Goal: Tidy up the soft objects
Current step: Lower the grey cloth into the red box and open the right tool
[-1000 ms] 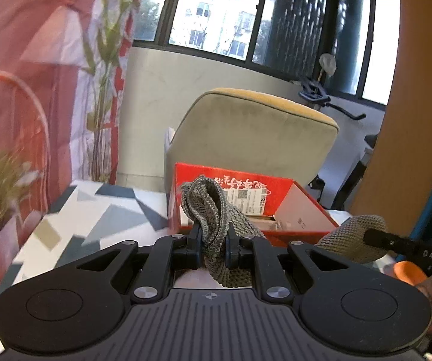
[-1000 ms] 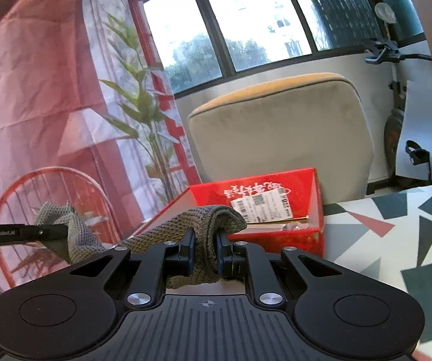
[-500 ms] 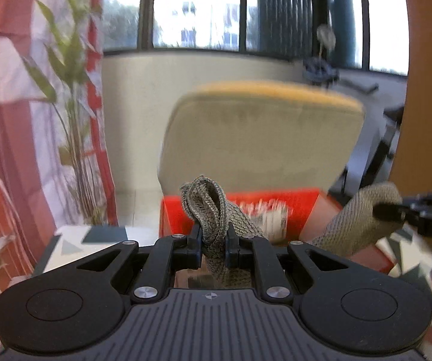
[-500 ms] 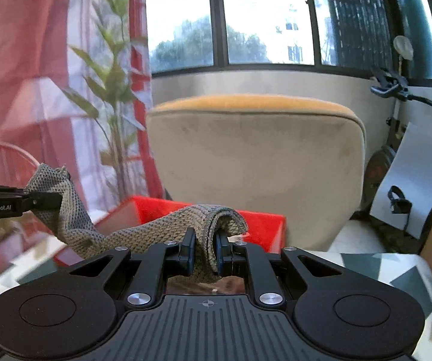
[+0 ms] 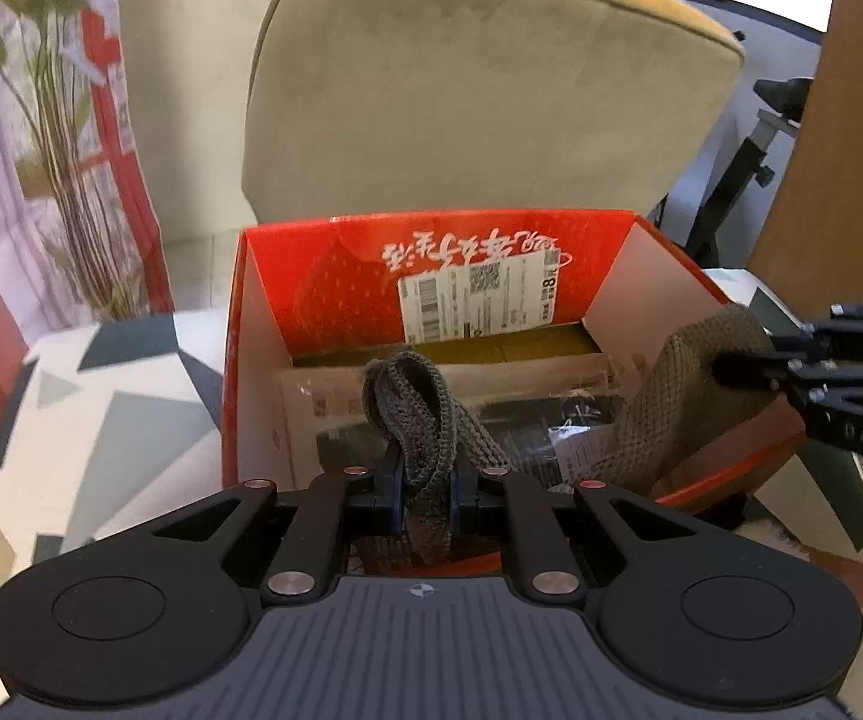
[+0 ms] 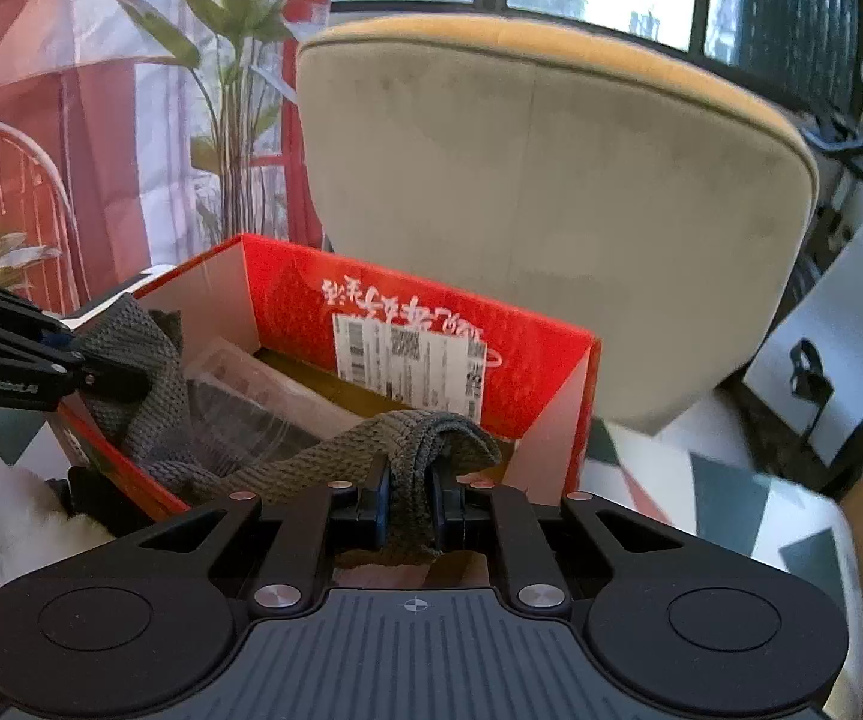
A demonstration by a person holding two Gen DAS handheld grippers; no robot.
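Note:
A grey-green knitted cloth [image 5: 425,420] hangs between my two grippers over an open red cardboard box [image 5: 335,276]. My left gripper [image 5: 425,489] is shut on one end of it. My right gripper [image 6: 410,504] is shut on the other end [image 6: 431,438]. In the left wrist view the right gripper [image 5: 749,369] holds the cloth at the box's right wall. In the right wrist view the left gripper [image 6: 92,369] holds it at the box's left wall [image 6: 221,300]. The cloth's middle sags into the box onto clear plastic packets [image 5: 551,420].
The box stands on a table with a grey and white triangle pattern [image 5: 101,414]. A beige chair with a yellow top edge [image 5: 479,90] is right behind the box. A plant and red-and-white curtain [image 5: 59,120] stand at the left. Something white and fluffy [image 6: 23,516] lies left of the box.
Both grippers have tipped down and moved forward over the box, carrying the cloth. The cloth's middle now hangs inside the box; before, it was held higher, in front of the box.

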